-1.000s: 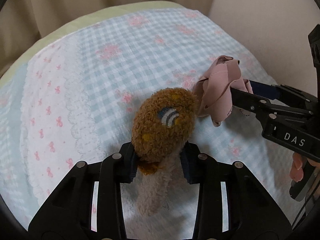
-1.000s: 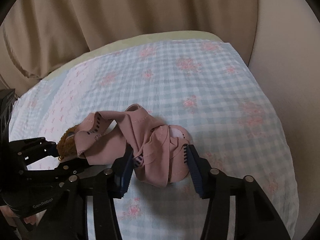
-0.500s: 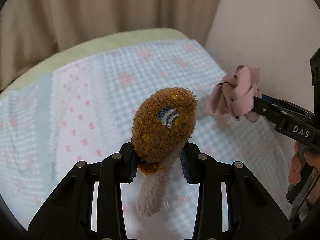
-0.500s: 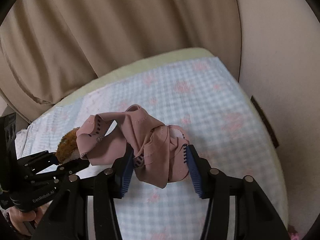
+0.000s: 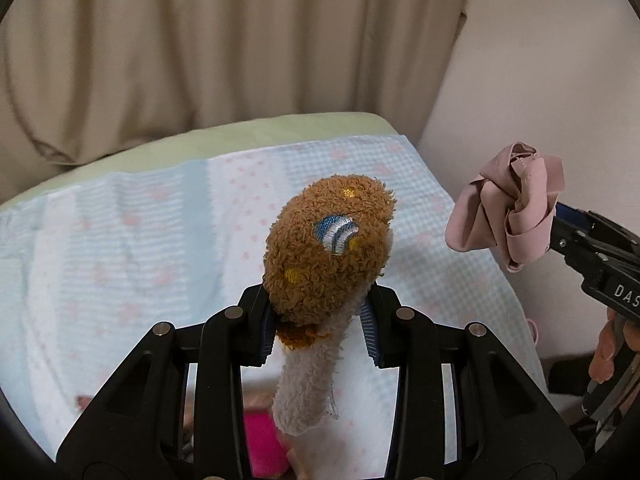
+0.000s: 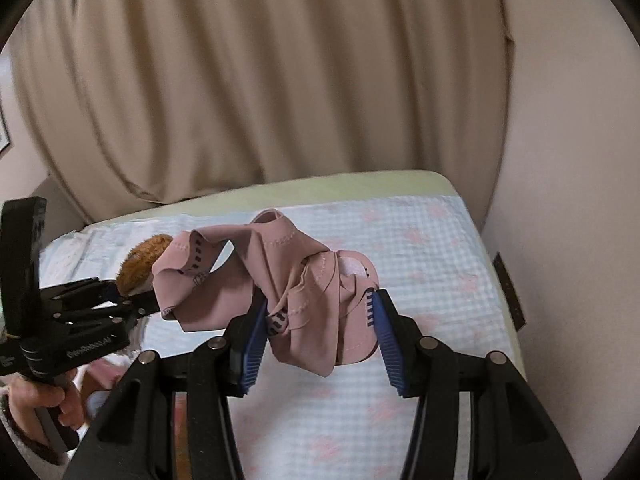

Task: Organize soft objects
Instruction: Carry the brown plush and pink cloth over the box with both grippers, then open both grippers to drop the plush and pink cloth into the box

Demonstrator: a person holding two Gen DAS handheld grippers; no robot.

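The left gripper's fingers [image 5: 370,328] are clamped on a plush toy [image 5: 328,252]; the right gripper [image 6: 316,328], marked "DAS", is closed on a pink cloth [image 6: 304,292] above a checked blanket [image 6: 420,240], with a beige curtain [image 6: 260,80] seen behind.

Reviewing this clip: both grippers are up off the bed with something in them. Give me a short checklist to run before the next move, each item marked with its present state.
1. Left gripper shut on the brown fuzzy plush toy with the pale stem: ok.
2. Right gripper shut on the crumpled dusty-pink fabric garment: ok.
3. Both items lifted off the blue-checked floral bedcover: ok.
4. Toy and garment apart from each other: ok.
5. Garment's loose end hanging outside the jaws: not ok, could snag.
6. Drop-off spot in view: cannot tell.
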